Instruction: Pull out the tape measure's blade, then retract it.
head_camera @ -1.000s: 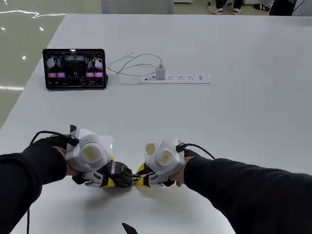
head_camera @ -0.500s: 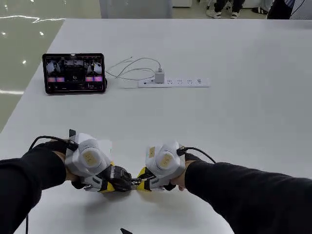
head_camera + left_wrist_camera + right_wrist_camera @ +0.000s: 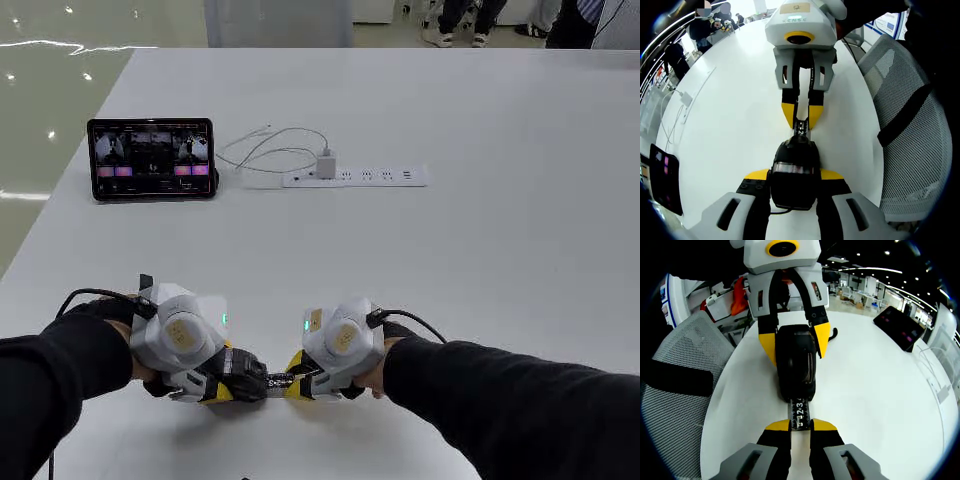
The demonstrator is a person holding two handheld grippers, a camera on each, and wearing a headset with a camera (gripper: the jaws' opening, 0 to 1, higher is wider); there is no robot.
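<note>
A black tape measure case [image 3: 795,172] sits clamped between the yellow-tipped jaws of my left gripper [image 3: 794,175], low over the white table. In the head view the case [image 3: 246,375] is at the near edge, with the left gripper [image 3: 225,380] on its left side. A short stretch of the blade [image 3: 800,415], with black numbers on it, comes out of the case [image 3: 796,367]. My right gripper [image 3: 800,426] is shut on the blade's end, directly facing the left one. The blade [image 3: 277,380] spans the small gap to the right gripper [image 3: 292,380].
A tablet [image 3: 152,158] with a lit screen stands at the far left of the white table [image 3: 450,250]. Beside it lie a white power strip [image 3: 355,177] and a charger with a looped cable [image 3: 275,145]. A grey mesh chair [image 3: 910,135] is behind the person.
The two grippers have drawn slightly apart, so a little more blade shows between them. The head camera has tilted, shifting the whole scene down.
</note>
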